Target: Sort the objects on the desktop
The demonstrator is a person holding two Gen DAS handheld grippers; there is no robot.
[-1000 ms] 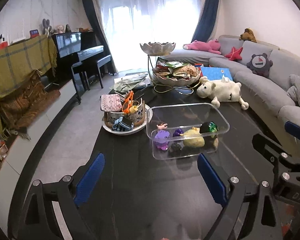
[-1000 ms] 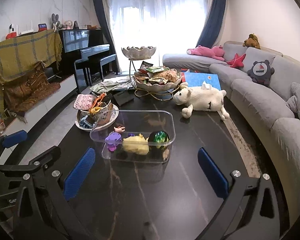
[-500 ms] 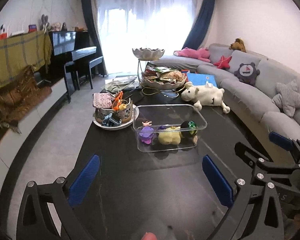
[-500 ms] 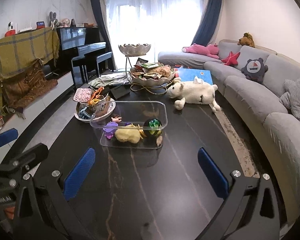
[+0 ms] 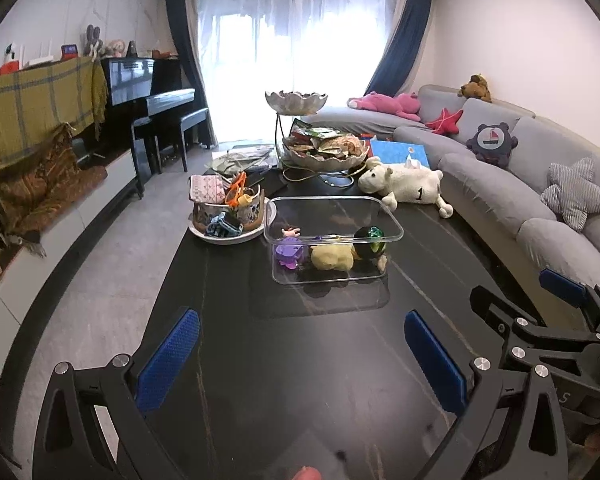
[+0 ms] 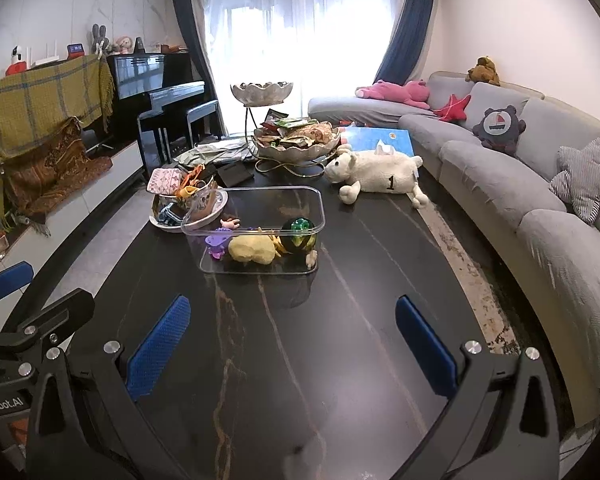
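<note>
A clear plastic box (image 5: 384, 216) (image 6: 316, 210) stands mid-table with a purple toy (image 5: 288, 254), a yellow soft toy (image 5: 332, 258) (image 6: 252, 249), a green-black ball (image 5: 370, 240) (image 6: 298, 231) and a small pink figure (image 5: 290, 233) inside. My left gripper (image 5: 300, 352) hangs open over the near end of the dark table (image 5: 300, 360), well short of the box, with nothing between its blue pads. My right gripper (image 6: 290, 344) is open too, nothing between its pads, beside the left one.
Left of the box a white plate (image 5: 256, 233) bears a basket of small items. Behind stand a tiered snack bowl (image 5: 324, 152) and a white plush sheep (image 5: 404, 184). A grey sofa (image 5: 500, 192) runs along the right; a piano (image 5: 148, 92) stands at the left.
Both grippers have drawn back from the box, which now looks smaller and farther off. The left jaws have spread slightly wider.
</note>
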